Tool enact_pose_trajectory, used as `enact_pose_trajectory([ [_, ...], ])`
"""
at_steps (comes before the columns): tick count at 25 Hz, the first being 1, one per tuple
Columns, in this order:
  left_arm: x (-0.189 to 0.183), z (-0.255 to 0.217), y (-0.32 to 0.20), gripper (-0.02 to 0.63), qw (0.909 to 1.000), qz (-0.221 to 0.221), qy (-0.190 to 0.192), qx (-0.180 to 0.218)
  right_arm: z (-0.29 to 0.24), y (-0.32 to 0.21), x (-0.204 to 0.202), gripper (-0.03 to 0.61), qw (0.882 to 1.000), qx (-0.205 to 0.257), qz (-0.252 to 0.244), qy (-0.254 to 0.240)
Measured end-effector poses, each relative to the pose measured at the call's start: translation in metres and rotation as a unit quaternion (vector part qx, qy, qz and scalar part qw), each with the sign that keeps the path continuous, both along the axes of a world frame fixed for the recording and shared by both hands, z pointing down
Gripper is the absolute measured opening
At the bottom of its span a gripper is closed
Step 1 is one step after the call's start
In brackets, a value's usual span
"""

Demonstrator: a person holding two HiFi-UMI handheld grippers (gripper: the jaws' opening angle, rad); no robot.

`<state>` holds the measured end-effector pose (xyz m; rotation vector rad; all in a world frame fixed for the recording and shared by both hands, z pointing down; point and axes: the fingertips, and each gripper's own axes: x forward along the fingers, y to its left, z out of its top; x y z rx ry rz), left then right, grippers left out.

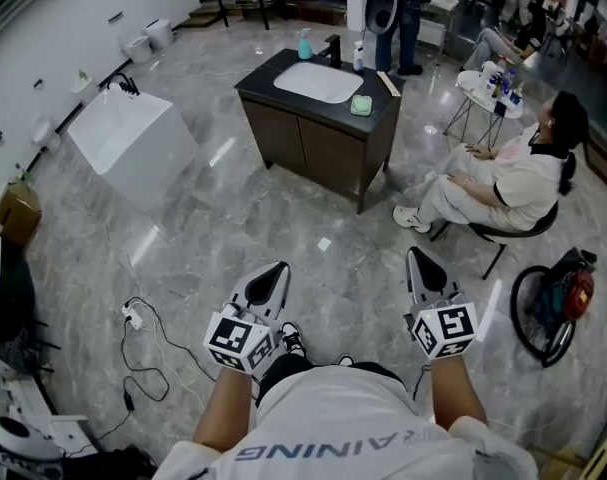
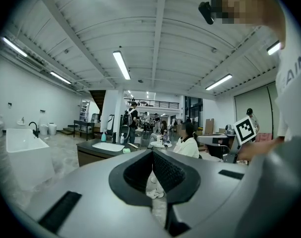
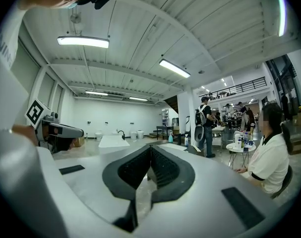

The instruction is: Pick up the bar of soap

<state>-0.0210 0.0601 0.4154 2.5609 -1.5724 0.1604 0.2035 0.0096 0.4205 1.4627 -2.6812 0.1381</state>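
Approach should come first: left claw (image 1: 273, 271) and right claw (image 1: 417, 258), both clenched empty, hang well apart from the bar of soap (image 1: 361, 105) on the upper-centre desk (image 1: 268, 76).

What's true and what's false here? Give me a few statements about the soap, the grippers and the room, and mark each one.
1. The left gripper and the right gripper are both shut with nothing between their jaws. True.
2. The green bar of soap lies inside the white basin. False: it lies on the dark countertop, to the right of the basin.
3. A person sits to the right of the cabinet. True.
4. The white bathtub stands to the right of the cabinet. False: it stands to its left.
5. One gripper touches the soap. False: both are well short of the cabinet.
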Motion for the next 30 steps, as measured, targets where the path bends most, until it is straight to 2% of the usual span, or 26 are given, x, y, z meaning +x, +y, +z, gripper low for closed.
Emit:
enact_pose_trajectory([
  [7,-0.004,0.007,-0.058,0.003,0.9993,0.036,-0.004,0.002,0.008,-0.047,0.004,0.015,0.999,-0.004,0.042,-0.002],
  [14,-0.042,0.001,-0.128,0.003,0.9982,0.059,-0.007,0.006,0.001,-0.105,-0.044,0.015,0.999,0.001,0.041,-0.003],
  [24,-0.122,0.006,-0.207,0.003,0.9969,0.078,-0.002,0.001,0.001,-0.178,-0.132,0.015,0.999,-0.007,0.042,0.02],
  [30,-0.197,0.014,-0.244,0.003,0.9983,0.058,-0.002,-0.004,0.008,-0.217,-0.198,0.015,0.998,-0.018,0.038,0.035],
])
